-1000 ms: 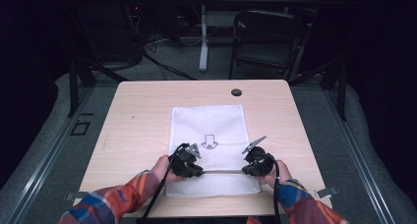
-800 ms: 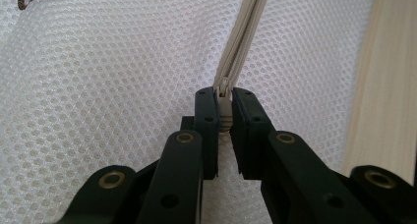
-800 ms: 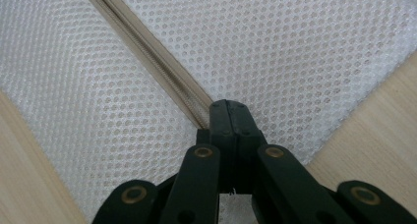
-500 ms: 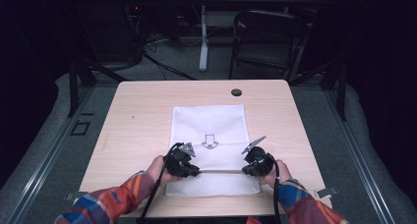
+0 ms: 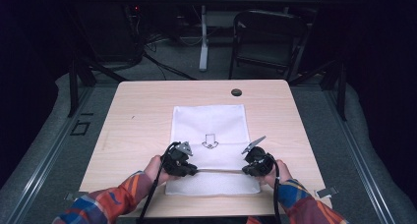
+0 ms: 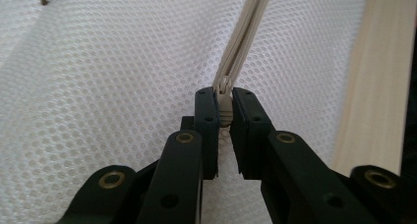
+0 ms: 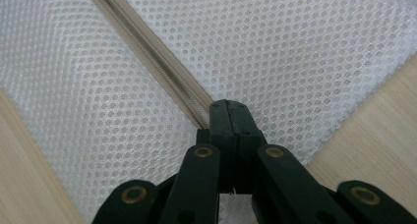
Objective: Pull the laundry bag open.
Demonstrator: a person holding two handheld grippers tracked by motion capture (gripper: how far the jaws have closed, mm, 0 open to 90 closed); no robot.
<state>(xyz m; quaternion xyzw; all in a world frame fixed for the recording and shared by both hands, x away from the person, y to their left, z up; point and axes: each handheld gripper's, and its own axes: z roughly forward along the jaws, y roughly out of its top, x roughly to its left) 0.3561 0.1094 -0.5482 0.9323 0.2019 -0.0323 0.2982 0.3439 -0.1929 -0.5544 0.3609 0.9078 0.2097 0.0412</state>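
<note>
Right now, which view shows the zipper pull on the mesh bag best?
The left gripper view: the zipper pull sits close up, pinched between that gripper's jaws. The right gripper view shows zipper tape, no pull. In the high view the zipper is a thin line.

White mesh zipper bag (image 5: 209, 126) flat on table, apparently zipped

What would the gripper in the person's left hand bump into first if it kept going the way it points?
Probably the right gripper. The left gripper, shut on the slider of the beige zipper, points along that zipper across the white mesh bag; the right gripper is clamped at its far end.
</note>
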